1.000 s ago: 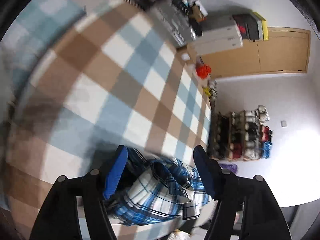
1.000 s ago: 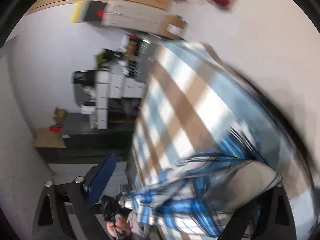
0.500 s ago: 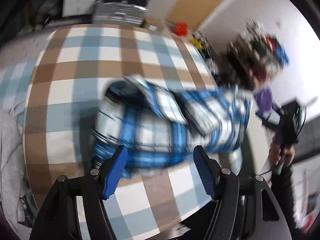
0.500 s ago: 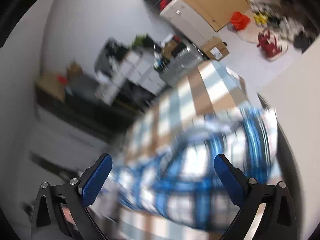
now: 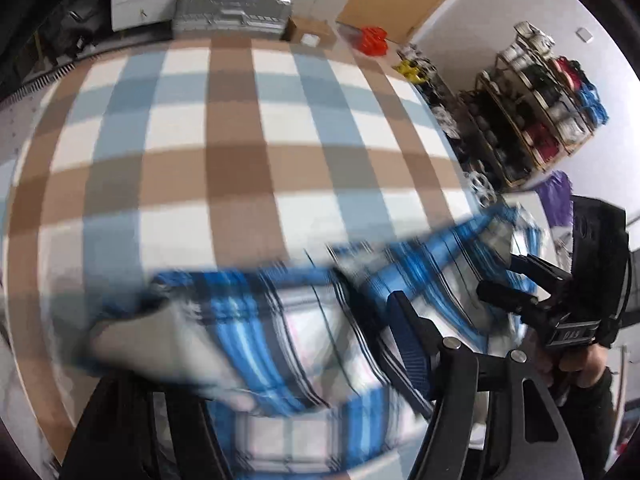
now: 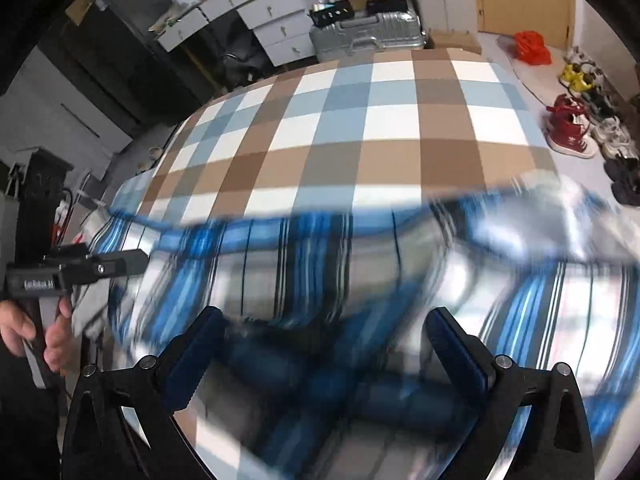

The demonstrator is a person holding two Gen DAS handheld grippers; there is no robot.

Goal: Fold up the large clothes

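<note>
Two grippers meet over one blue-and-white plaid shirt [image 6: 360, 280], which lies blurred across the near edge of the bed, on the brown, blue and white checked bedspread [image 6: 360, 128]. From our right wrist view, our right gripper [image 6: 320, 344] has its blue-padded fingers [image 6: 460, 344] spread wide, with the shirt's cloth bunched between and beneath them; we cannot tell whether either pad touches it. At the left of that view our left gripper [image 6: 120, 266] reaches in over the shirt's edge, held in our left hand [image 6: 36, 332].

From the left wrist view, the shirt [image 5: 280, 340] covers the left finger entirely, and only the right blue pad [image 5: 412, 348] shows, so we cannot tell whether our left gripper is pinching the cloth. Our right gripper [image 5: 516, 284] shows at the right of this view, over the shirt's far side.

Beyond the bed stand a silver suitcase [image 6: 368, 34], white drawers [image 6: 276, 24] and a shoe rack [image 5: 536, 100].
</note>
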